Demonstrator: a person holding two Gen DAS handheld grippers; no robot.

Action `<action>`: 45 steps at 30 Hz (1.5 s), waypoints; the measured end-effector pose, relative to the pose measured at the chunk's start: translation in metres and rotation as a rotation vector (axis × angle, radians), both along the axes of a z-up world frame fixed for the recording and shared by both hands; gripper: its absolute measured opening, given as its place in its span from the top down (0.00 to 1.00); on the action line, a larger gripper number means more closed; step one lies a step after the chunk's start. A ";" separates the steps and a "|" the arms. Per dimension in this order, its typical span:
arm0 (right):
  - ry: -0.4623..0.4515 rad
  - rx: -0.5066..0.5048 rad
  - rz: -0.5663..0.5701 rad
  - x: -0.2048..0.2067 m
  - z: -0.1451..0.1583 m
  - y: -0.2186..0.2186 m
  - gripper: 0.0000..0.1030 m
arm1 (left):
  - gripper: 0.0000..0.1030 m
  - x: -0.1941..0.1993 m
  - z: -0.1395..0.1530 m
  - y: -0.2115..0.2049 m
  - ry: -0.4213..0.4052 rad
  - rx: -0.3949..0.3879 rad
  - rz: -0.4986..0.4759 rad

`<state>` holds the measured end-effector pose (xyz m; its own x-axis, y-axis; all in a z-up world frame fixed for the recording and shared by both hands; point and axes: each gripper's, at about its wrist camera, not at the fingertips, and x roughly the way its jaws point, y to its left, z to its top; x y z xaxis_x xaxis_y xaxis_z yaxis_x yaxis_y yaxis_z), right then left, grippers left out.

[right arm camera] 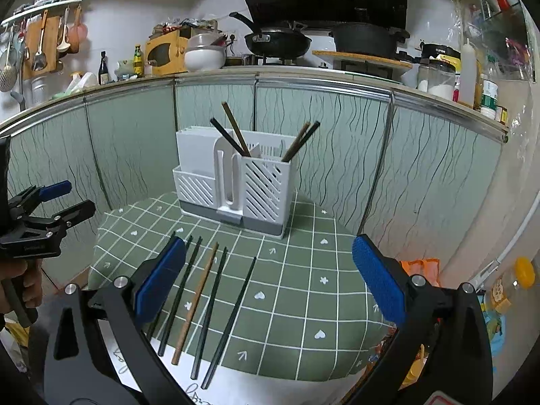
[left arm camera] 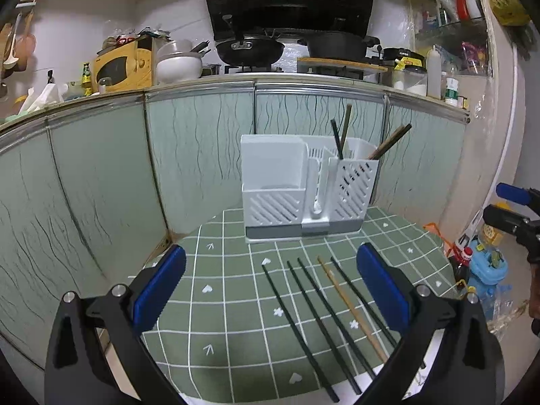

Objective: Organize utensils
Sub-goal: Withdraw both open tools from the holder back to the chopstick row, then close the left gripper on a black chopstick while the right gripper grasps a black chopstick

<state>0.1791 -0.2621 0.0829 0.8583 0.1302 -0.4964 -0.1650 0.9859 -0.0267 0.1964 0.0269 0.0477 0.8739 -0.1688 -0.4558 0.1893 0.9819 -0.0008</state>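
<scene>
A white utensil holder (left arm camera: 305, 192) (right arm camera: 236, 185) stands at the far side of a green checked cloth (left arm camera: 236, 320) (right arm camera: 303, 287). Several chopsticks lean upright in its slotted compartment (left arm camera: 354, 182) (right arm camera: 266, 182). Several more lie side by side on the cloth: dark ones (left arm camera: 320, 324) (right arm camera: 209, 310) and one wooden chopstick (left arm camera: 351, 310) (right arm camera: 195, 303). My left gripper (left arm camera: 270, 290) hovers open above the cloth, with the loose chopsticks between its fingers. My right gripper (right arm camera: 268, 280) is open too, its left pad (right arm camera: 162, 280) over the leftmost chopsticks. Neither holds anything.
Pale green cabinet doors (left arm camera: 101, 185) (right arm camera: 405, 168) wall in the cloth behind and at the sides. A counter above carries a wok (left arm camera: 249, 49), pots and bottles. Bottles and a blue toy (left arm camera: 486, 270) sit on the floor to the right. White paper (right arm camera: 236, 388) lies at the near edge.
</scene>
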 end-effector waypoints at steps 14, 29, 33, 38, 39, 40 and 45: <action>0.045 0.014 -0.007 -0.008 -0.036 0.004 0.08 | 0.04 -0.020 -0.037 0.001 0.008 0.065 0.037; 0.094 -0.036 -0.014 -0.015 -0.080 0.009 0.08 | 0.04 -0.038 -0.083 -0.011 0.047 0.127 0.056; 0.127 -0.045 -0.017 -0.017 -0.098 0.014 0.08 | 0.04 -0.042 -0.098 -0.014 0.077 0.118 0.066; 0.178 -0.036 -0.026 -0.018 -0.119 0.015 0.13 | 0.11 -0.044 -0.116 -0.020 0.126 0.127 0.076; 0.194 -0.036 -0.028 -0.017 -0.123 0.016 0.16 | 0.15 -0.044 -0.119 -0.022 0.134 0.128 0.074; 0.202 -0.034 -0.028 -0.017 -0.126 0.016 0.19 | 0.16 -0.043 -0.122 -0.024 0.143 0.131 0.073; 0.248 -0.022 -0.022 -0.019 -0.142 0.022 0.26 | 0.27 -0.043 -0.134 -0.034 0.183 0.122 0.076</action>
<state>0.1603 -0.2405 -0.0595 0.7123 0.0997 -0.6948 -0.1476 0.9890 -0.0095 0.1533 -0.0067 -0.0864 0.7828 -0.0397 -0.6210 0.1226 0.9882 0.0914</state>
